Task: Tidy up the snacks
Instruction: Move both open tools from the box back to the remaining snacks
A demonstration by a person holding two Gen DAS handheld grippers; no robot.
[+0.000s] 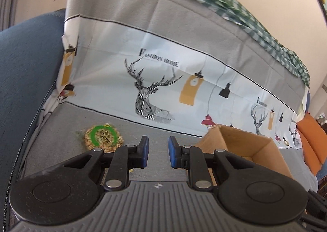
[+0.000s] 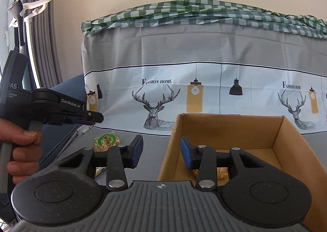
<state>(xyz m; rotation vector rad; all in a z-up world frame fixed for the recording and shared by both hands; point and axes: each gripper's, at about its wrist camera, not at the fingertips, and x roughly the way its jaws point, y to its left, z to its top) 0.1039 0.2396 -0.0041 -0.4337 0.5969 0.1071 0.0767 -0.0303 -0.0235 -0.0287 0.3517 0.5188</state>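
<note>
A round snack pack with a green ring label (image 1: 102,137) lies on the grey sofa seat, left of an open cardboard box (image 1: 263,148). My left gripper (image 1: 158,151) is open and empty, above the seat between the pack and the box. In the right wrist view my right gripper (image 2: 161,153) is open and empty, straddling the box's left wall (image 2: 170,150). A snack (image 2: 221,172) lies inside the box, partly hidden by the gripper. The snack pack (image 2: 106,141) lies left of it. The left gripper (image 2: 90,117) hovers above that pack, held by a hand.
A grey cloth with deer and lamp prints (image 2: 204,93) covers the sofa back, with a green checked cloth (image 2: 204,13) on top. A blue armrest (image 1: 22,64) is at the left, an orange cushion (image 1: 312,142) at far right. Another wrapper (image 2: 100,170) peeks out under the right gripper.
</note>
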